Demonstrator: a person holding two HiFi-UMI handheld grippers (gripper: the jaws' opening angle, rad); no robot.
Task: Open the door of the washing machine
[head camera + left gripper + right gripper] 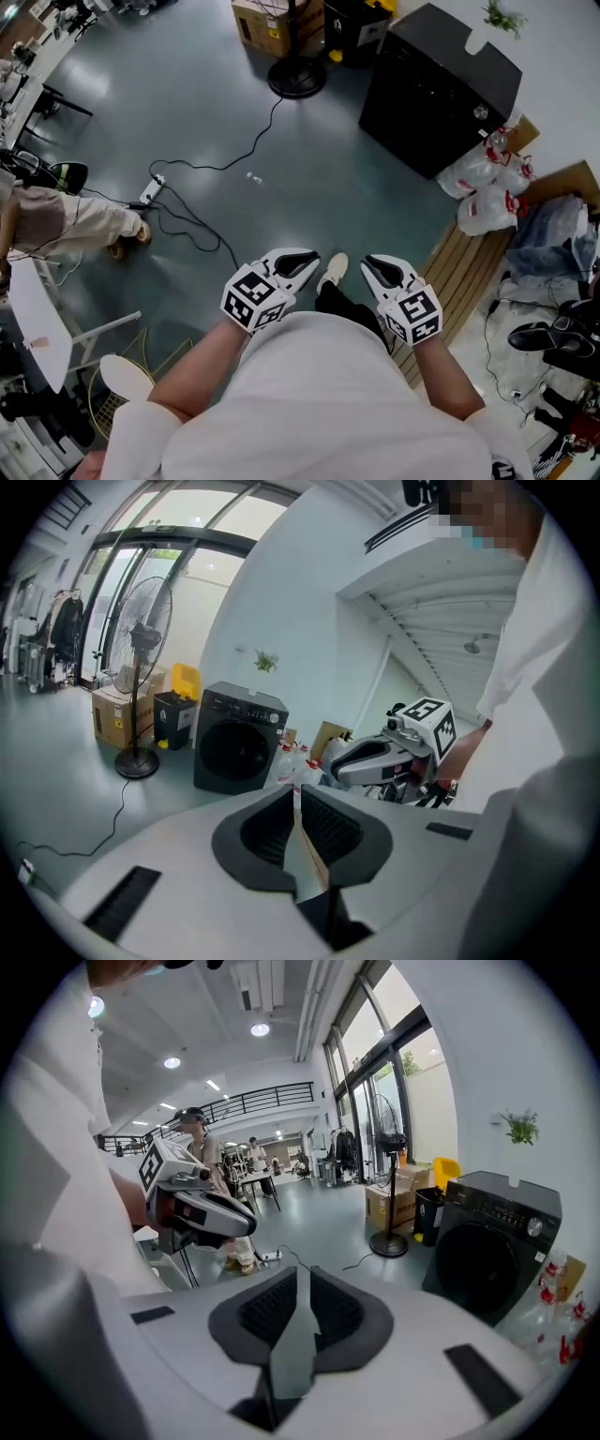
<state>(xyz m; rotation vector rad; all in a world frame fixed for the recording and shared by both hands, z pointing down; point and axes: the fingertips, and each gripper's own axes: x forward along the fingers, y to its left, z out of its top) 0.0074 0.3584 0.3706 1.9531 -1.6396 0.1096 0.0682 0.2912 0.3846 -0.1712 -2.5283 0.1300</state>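
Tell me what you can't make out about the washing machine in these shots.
- Door handle or latch on the washing machine: too dark and small in every view.
- Panel lettering: too small, all views.
- Machine's lower front, right gripper view: hidden behind the right tongs.

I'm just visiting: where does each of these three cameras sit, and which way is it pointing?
Head view: on the person's head, looking steeply down at the floor; shows the white shirt, both forearms, the left gripper and the right gripper.
Left gripper view: on the left gripper, looking along its shut jaws toward the washing machine; the right gripper and shirt show at right.
Right gripper view: on the right gripper, looking along its shut jaws into the hall; the left gripper shows at left.
Shared: all three show the washing machine, door closed.
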